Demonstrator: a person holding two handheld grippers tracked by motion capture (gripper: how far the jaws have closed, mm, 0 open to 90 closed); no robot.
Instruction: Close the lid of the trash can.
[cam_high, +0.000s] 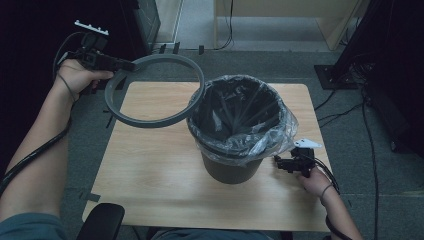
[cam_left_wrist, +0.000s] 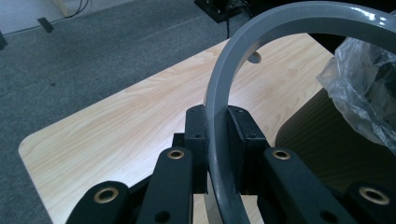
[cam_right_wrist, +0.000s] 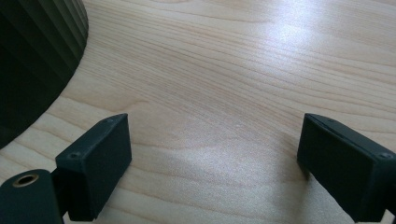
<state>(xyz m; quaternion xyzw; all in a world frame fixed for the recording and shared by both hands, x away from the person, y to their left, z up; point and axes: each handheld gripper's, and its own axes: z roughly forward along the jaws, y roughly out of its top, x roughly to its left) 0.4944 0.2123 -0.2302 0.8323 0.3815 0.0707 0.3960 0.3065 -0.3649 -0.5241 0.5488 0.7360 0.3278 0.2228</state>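
Left hand-held gripper (cam_high: 131, 65) in the high view clamps your grey ring (cam_high: 155, 91) at its far-left edge, the ring tilted above the tabletop (cam_high: 150, 160) with its right side touching the bagged bin (cam_high: 235, 125). In the left gripper view both pads press the ring's band (cam_left_wrist: 215, 140). In the right gripper view, your right hand-held gripper (cam_right_wrist: 212, 163) stands wide and empty beside the bin's wall (cam_right_wrist: 37, 60). Judged next: centre the ring over the rim, level it, then press down.

The high view looks forward and down over the whole surface (cam_high: 150, 170). Each gripper view sits close, low along its jaws, sharing the bin (cam_high: 232, 167) and wood.
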